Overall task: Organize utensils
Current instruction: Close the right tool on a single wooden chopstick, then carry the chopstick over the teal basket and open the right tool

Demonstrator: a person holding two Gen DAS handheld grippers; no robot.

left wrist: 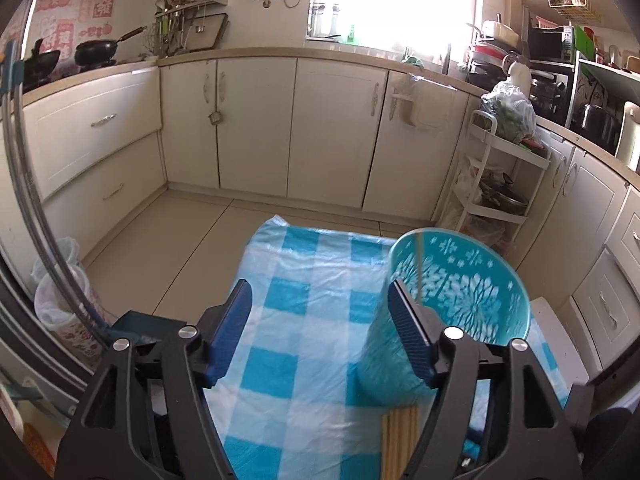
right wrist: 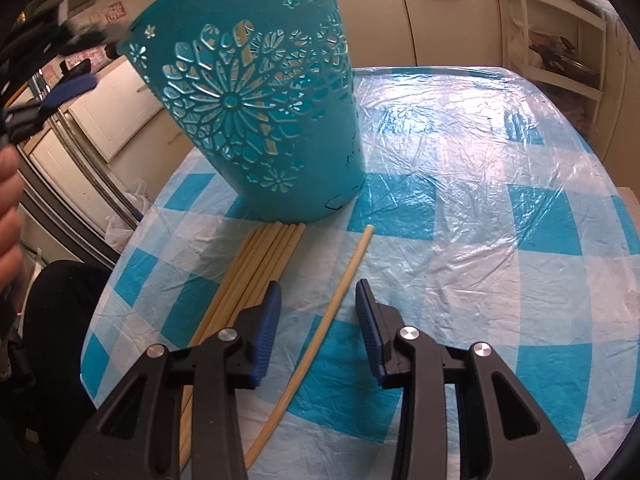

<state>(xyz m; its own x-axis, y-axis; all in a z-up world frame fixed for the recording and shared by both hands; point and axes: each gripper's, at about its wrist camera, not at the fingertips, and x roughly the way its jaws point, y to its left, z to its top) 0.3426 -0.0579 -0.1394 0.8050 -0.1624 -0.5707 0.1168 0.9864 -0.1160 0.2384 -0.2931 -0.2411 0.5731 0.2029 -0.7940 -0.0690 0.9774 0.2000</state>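
Note:
A teal perforated utensil holder [right wrist: 256, 92] stands on the blue-checked tablecloth [right wrist: 460, 208]; in the left wrist view the holder [left wrist: 452, 304] has one chopstick [left wrist: 418, 268] inside. A bundle of several bamboo chopsticks [right wrist: 248, 280] lies in front of it, also seen in the left wrist view [left wrist: 398, 440]. A single chopstick [right wrist: 320, 328] lies apart, between my right gripper's fingers. My right gripper [right wrist: 318, 300] is open, low over that chopstick. My left gripper [left wrist: 320, 300] is open and empty, its right finger [left wrist: 408, 320] beside the holder's near wall.
The table is small, with edges close on all sides. Beyond are cream kitchen cabinets [left wrist: 256, 128], a white rolling rack [left wrist: 500, 184] at the right and a lined bin [left wrist: 60, 296] at the left. A person's hand [right wrist: 8, 208] shows at the left edge.

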